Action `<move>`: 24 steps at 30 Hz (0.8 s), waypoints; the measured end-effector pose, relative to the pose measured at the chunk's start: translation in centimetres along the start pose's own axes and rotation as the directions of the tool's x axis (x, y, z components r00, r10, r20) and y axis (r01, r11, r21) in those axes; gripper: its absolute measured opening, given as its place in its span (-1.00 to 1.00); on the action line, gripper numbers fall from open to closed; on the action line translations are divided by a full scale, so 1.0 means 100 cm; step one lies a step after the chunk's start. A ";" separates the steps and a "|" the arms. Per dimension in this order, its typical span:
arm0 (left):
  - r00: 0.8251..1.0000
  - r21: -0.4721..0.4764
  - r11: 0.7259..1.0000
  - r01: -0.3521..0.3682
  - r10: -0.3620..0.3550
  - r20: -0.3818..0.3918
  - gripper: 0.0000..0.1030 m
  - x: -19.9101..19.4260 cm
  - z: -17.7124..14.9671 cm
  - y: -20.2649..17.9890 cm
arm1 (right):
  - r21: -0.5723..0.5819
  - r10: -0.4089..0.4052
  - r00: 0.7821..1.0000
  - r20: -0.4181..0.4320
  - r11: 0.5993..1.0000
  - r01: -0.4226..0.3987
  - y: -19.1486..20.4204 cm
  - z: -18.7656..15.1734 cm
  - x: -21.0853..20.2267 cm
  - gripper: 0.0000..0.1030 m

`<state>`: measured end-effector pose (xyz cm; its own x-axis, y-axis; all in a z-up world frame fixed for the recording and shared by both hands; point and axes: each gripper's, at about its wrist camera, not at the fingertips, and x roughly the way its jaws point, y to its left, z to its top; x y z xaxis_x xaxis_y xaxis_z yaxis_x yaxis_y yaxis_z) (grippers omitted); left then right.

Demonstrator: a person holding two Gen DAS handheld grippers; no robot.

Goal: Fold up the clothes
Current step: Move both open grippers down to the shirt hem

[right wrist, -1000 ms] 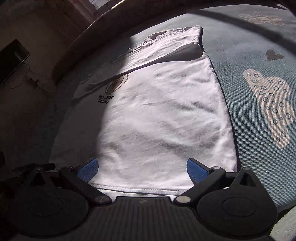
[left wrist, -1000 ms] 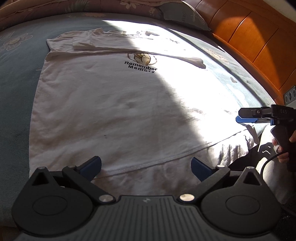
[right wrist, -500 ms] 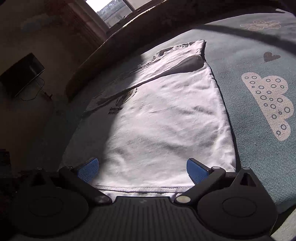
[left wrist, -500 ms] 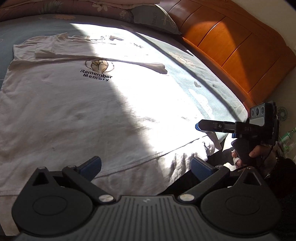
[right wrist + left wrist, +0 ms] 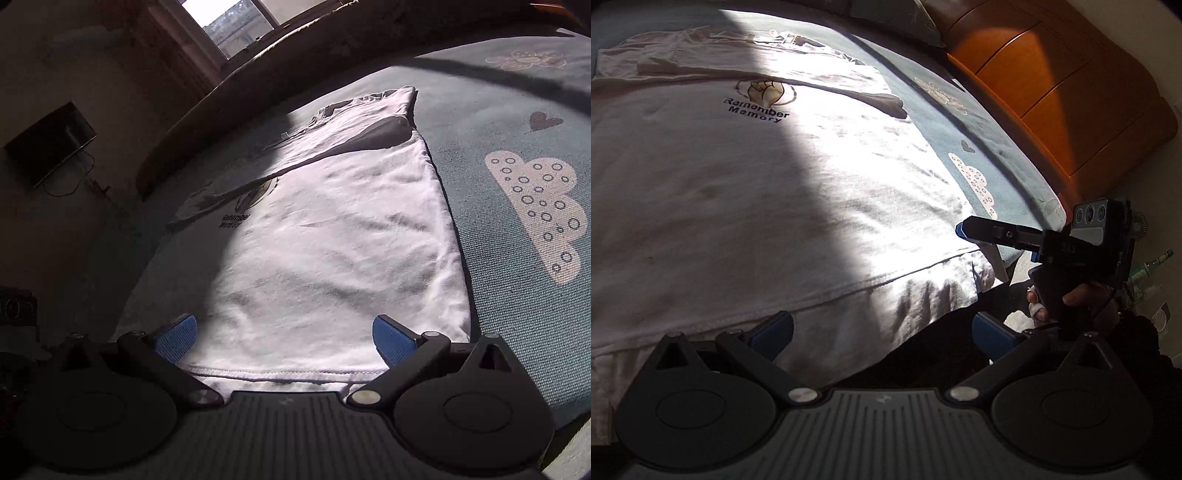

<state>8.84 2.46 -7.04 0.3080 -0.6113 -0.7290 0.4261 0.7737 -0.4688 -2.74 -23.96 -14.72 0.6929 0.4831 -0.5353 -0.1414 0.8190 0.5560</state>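
A white T-shirt lay spread flat on the bed, its sleeves folded in across the chest and its hem hanging over the bed's near edge. Only the left wrist view showed the wooden headboard, and the right gripper from the side, held in a hand just off the shirt's hem corner; from that side its spread could not be told. Only the right wrist view showed the window and a dark screen on the wall. Since a second earlier the left view had swung toward the headboard, bringing the right gripper nearer mid-frame. The left gripper hovered over the hem with its jaws wide apart and holding nothing; the right gripper's own view showed its jaws equally apart, low over the hem edge.
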 end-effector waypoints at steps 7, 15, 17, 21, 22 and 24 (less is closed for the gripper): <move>0.995 -0.114 0.989 -0.096 0.097 0.004 0.99 -0.020 -0.016 0.039 | -0.083 -0.059 0.998 -0.023 0.995 0.056 0.013 -0.002 0.004 1.00; 0.973 -0.090 0.971 -0.223 0.228 0.047 0.99 -0.041 -0.021 0.048 | -0.343 -0.121 0.980 -0.156 0.937 0.061 0.078 0.003 0.031 1.00; 0.972 -0.104 0.969 -0.225 0.230 0.043 0.99 -0.039 -0.022 0.054 | -0.411 -0.138 0.976 -0.167 0.910 0.058 0.094 -0.002 0.043 1.00; 0.975 -0.089 0.974 -0.210 0.216 0.059 0.99 -0.037 -0.029 0.056 | -0.540 -0.208 0.961 -0.180 0.838 0.081 0.121 -0.015 0.068 1.00; 0.975 -0.080 0.975 -0.206 0.211 0.067 0.99 -0.038 -0.031 0.056 | -0.566 -0.241 0.953 -0.182 0.819 0.099 0.121 -0.021 0.072 1.00; 0.977 -0.058 0.979 -0.195 0.199 0.080 0.99 -0.039 -0.035 0.057 | -0.594 -0.280 0.943 -0.181 0.795 0.122 0.117 -0.029 0.073 1.00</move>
<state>7.08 9.84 -8.56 0.4536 -0.4562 -0.7656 0.3080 0.8863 -0.3457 -1.38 -9.90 -13.99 0.5652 0.2823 -0.7751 -0.4479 0.8941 -0.0010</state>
